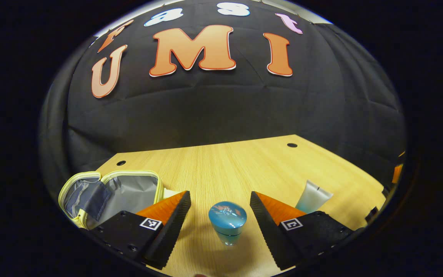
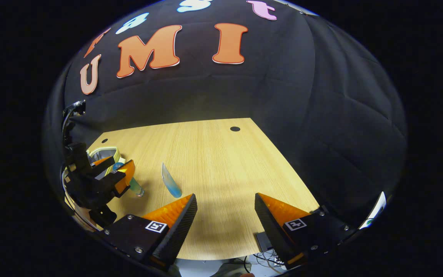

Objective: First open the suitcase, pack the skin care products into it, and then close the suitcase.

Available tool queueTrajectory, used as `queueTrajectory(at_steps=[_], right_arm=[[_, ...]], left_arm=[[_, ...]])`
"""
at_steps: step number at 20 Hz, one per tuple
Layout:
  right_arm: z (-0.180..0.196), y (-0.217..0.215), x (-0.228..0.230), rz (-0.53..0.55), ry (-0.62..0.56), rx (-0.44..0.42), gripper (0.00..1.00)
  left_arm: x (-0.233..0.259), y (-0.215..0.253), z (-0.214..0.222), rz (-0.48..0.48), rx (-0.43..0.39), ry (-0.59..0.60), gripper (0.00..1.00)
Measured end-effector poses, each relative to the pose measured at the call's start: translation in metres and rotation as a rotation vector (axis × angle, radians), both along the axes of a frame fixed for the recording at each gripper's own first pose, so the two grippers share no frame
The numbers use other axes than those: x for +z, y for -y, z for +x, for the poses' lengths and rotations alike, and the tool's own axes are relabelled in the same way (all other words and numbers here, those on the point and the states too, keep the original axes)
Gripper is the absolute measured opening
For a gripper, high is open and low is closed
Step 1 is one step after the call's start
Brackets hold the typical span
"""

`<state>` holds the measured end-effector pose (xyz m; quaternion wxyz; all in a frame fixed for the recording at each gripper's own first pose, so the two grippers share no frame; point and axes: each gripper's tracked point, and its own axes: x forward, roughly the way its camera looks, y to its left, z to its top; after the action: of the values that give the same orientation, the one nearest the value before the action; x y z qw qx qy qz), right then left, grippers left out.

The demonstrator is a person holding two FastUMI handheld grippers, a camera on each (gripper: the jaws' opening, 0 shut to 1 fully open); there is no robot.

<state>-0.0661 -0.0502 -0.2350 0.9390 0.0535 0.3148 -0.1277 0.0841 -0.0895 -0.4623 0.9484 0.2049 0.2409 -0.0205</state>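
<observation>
Two grippers are over a light wooden table (image 1: 221, 169) backed by black cloth. In the left gripper view, the left gripper (image 1: 220, 209) has its orange-and-black fingers spread wide, with a blue-capped bottle (image 1: 227, 222) standing between them; neither finger touches it, and a gap shows on each side. The bottle's cap is glossy teal-blue with a reddish reflection on top, and its lower body is a paler blue. No brand or writing can be read on it.

Toward the table's left edge lies the suitcase (image 1: 129, 192), a small soft case with a pale yellow-green zipped rim and grey lining. It is open, its lid folded out to the left with a dark inner flap. It sits just beside the left finger.

A squeeze tube (image 1: 313, 197), frosted white at its crimped end and shading to light blue, lies on the table behind the gripper's right finger. Any label on it is too small to read. Each finger base carries a small black-and-white square marker.

In the right gripper view, the right gripper (image 2: 225, 211) hangs over the table's near edge with fingers wide apart and nothing between them. The same tube lies farther in, and beyond it the left gripper stands around the bottle, next to the suitcase by the far left corner.
</observation>
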Motion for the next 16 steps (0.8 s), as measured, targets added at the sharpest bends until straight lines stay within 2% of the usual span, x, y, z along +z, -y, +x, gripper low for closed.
queueTrajectory(at_steps=[3, 9, 10, 11, 13, 14, 16], right_arm=[[-0.003, -0.005, -0.006, 0.038, -0.005, -0.005, 0.96], [-0.008, -0.001, -0.015, 0.046, -0.032, -0.018, 0.96], [-0.008, 0.000, -0.015, 0.046, -0.031, -0.022, 0.96], [-0.008, 0.000, -0.016, 0.044, -0.031, -0.023, 0.96], [-0.008, -0.001, -0.017, 0.040, -0.033, -0.019, 0.96], [-0.008, -0.002, -0.018, 0.040, -0.033, -0.014, 0.96], [-0.007, -0.004, -0.019, 0.045, -0.026, -0.004, 0.96]], left_arm=[[-0.023, -0.004, 0.000, 0.003, 0.004, -0.027, 0.98], [-0.060, -0.003, -0.006, 0.023, 0.002, -0.104, 0.96], [-0.063, -0.003, -0.005, 0.025, 0.002, -0.109, 0.80], [-0.064, -0.008, -0.005, 0.052, 0.015, -0.104, 0.75], [-0.063, -0.006, -0.002, 0.032, 0.005, -0.097, 0.49], [-0.064, -0.007, -0.006, 0.033, 0.016, -0.120, 0.43], [-0.064, -0.008, -0.006, 0.020, 0.025, -0.142, 0.43]])
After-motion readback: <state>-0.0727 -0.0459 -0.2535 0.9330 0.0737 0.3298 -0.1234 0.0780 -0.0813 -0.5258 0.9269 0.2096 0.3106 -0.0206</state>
